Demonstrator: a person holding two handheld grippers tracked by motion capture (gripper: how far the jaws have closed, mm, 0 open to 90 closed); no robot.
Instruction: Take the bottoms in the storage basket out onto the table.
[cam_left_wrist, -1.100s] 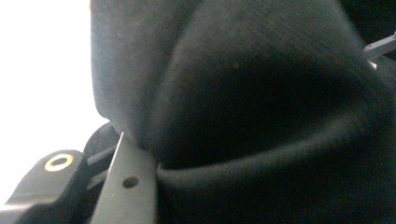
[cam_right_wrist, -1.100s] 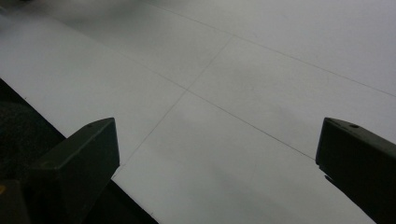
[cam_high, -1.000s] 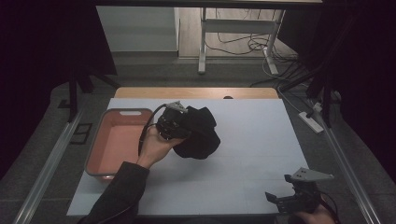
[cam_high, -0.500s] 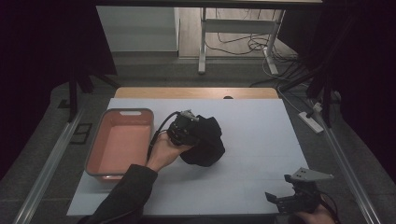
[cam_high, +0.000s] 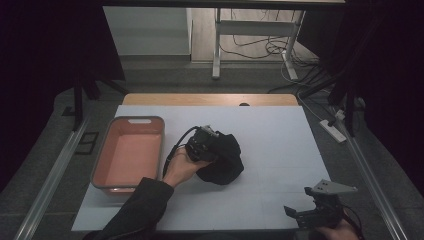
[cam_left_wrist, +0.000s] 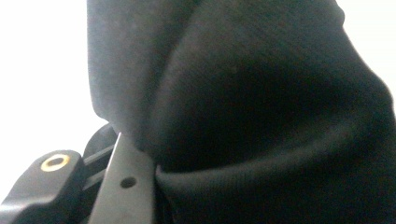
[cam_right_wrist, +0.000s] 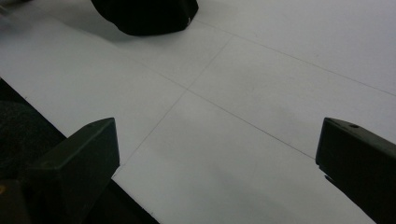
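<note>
A bunched black cloth (cam_high: 223, 160) lies near the middle of the white table. My left gripper (cam_high: 207, 146) presses into its left side and is shut on a fold of it. In the left gripper view the black cloth (cam_left_wrist: 261, 112) bulges right over the jaws, with a pinched crease at one jaw's inner face. My right gripper (cam_high: 306, 216) rests at the table's front right corner, jaws wide apart over bare table. The right gripper view shows the black cloth (cam_right_wrist: 144, 14) at the top left, well away from the jaws.
A pink tray (cam_high: 107, 159) with a grey rim stands at the table's left side, nothing inside it. The white table surface (cam_high: 270, 135) stretches between the cloth and the right gripper. Floor cables and a power strip (cam_high: 334, 130) lie beyond the right edge.
My left hand has carried the black cloth to the right and down toward the table. The right gripper has stayed where it was.
</note>
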